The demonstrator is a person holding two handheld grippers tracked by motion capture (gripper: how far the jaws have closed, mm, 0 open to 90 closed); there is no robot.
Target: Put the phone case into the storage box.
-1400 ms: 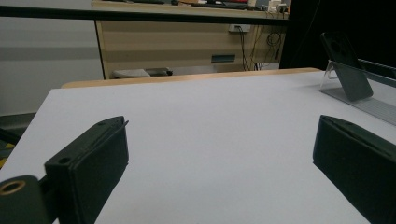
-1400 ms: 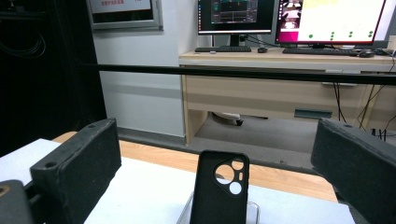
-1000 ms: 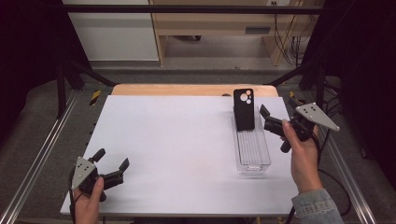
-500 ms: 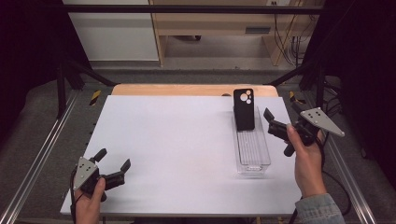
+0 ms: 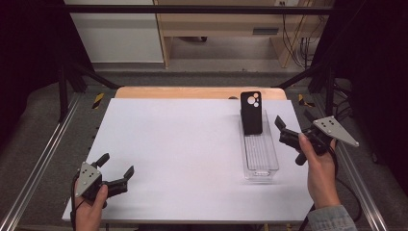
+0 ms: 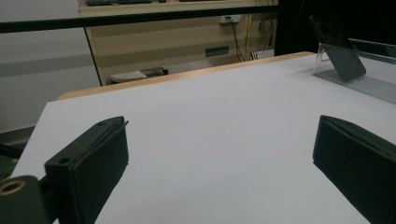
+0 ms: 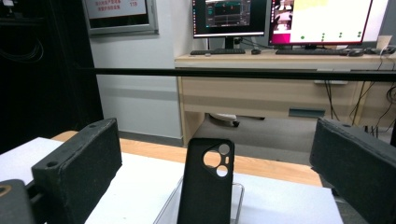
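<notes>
While both claws, left (image 5: 117, 174) and right (image 5: 294, 129), gape empty, the phone case (image 5: 251, 112) hides its clear tray's (image 5: 260, 153) far end.

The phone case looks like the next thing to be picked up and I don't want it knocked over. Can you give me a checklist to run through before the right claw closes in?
1. Right claw open: ok, jaws spread wide in the right gripper view.
2. Phone case lined up between the jaws: ok, it sits about centred in that view.
3. Case standing steady: ok, it leans upright against the far end of the clear tray.
4. Claw apart from case and tray: ok, it hangs to the right of the tray, touching neither.
5. Left claw out of the way: ok, open at the near left corner of the white table.
6. Tray fixed to the table: cannot tell.
</notes>
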